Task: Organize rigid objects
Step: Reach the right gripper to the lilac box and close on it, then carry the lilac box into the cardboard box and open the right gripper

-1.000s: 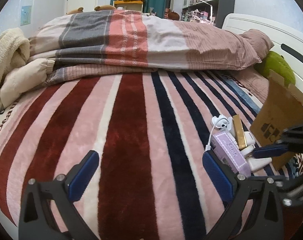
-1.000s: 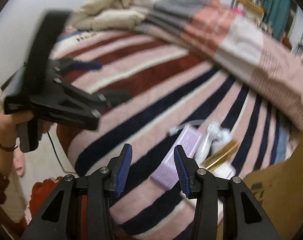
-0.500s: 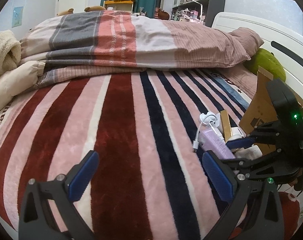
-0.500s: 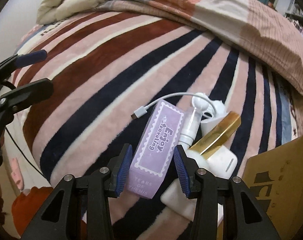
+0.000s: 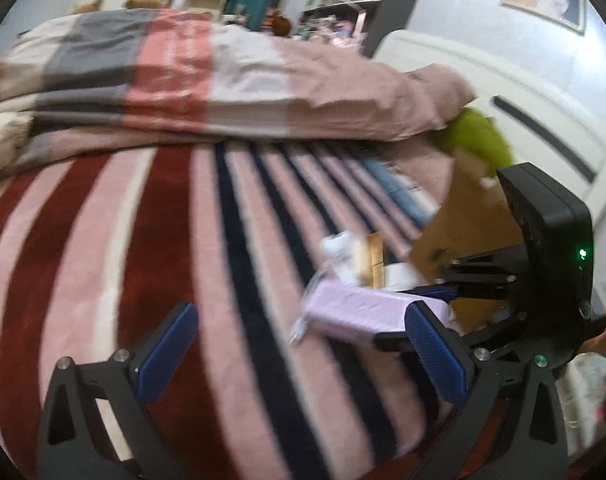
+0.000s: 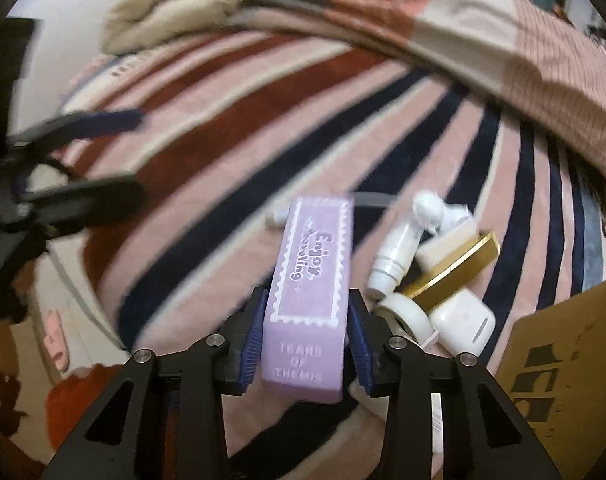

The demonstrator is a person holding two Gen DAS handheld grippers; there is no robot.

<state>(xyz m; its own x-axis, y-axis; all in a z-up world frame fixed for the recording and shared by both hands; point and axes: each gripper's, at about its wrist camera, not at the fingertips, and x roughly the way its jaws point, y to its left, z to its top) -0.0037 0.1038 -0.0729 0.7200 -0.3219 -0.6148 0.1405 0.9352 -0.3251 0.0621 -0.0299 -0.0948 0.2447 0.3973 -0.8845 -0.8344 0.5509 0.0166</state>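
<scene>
Clamping purple box (image 6: 309, 280), right tool (image 6: 307, 338) (lettering blurred in left view).

One purple box (image 6: 309, 280), one gold box (image 6: 455, 274), one white bottle (image 6: 395, 258), one tape roll (image 6: 403, 312), one white case (image 6: 465, 326), one cardboard box (image 6: 563, 360), two grippers (image 5: 303, 354) (image 6: 306, 332).

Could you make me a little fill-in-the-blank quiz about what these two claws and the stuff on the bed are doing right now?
1. The right claw is shut on the long ____ cardboard box printed with "Enjoy".
2. The left claw is ____, with nothing between its blue pads.
3. The flat gold-coloured box lies across the pile of small ____ plastic containers.
4. The brown cardboard carton stands to the ____ of that pile in the right claw's view.

Missing words: purple; open; white; right
</scene>
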